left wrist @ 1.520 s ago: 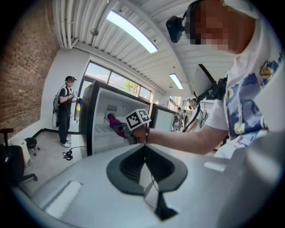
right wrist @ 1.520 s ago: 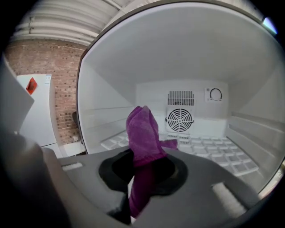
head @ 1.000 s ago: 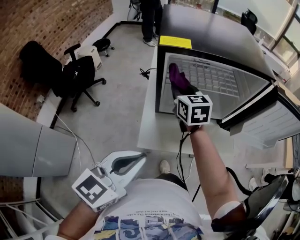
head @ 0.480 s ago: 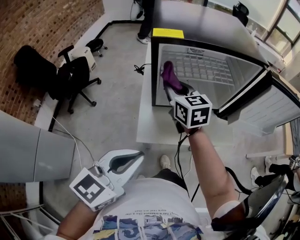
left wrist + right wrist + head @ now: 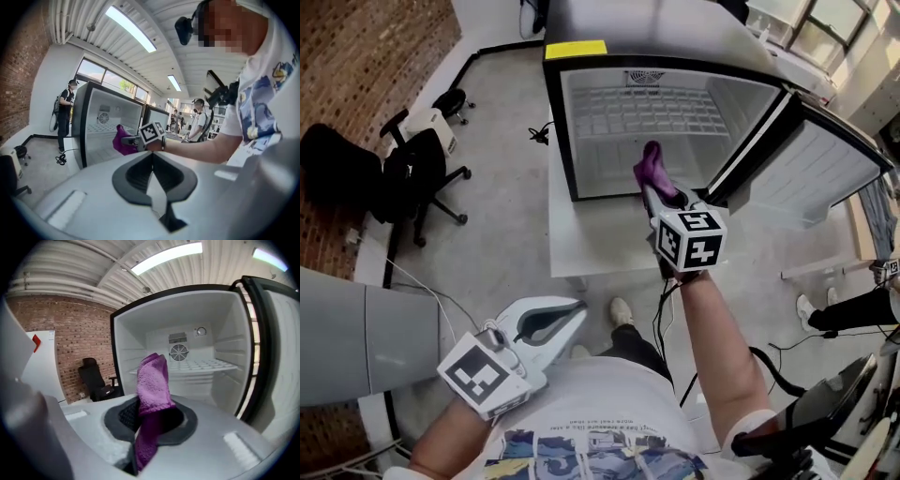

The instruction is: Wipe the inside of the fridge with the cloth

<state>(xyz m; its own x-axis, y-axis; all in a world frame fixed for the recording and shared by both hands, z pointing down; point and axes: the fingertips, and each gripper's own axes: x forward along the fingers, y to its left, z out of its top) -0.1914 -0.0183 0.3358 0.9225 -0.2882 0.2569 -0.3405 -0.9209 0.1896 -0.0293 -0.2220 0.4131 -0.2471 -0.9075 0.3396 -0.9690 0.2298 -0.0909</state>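
The fridge (image 5: pixel 656 122) stands open on a low white platform, its white inside bare, its door (image 5: pixel 834 173) swung out to the right. My right gripper (image 5: pixel 661 199) is shut on a purple cloth (image 5: pixel 652 171), held at the front lower part of the opening. In the right gripper view the cloth (image 5: pixel 152 385) sticks up from between the jaws, in front of the wire shelf (image 5: pixel 201 365) and the back wall fan. My left gripper (image 5: pixel 555 323) hangs low by my body, jaws together with nothing in them. It looks at the fridge (image 5: pixel 101 126) and the cloth (image 5: pixel 123 141).
A black office chair (image 5: pixel 403 173) stands on the floor to the left by the brick wall. A cable (image 5: pixel 539 133) lies near the fridge's left side. One person (image 5: pixel 63 112) stands behind the fridge, another person (image 5: pixel 199 124) to its right. The white platform (image 5: pixel 581 253) juts out in front.
My right gripper has carried the cloth from the fridge's left inner wall to the lower front middle of the opening. My head has shifted. The left gripper has stayed put.
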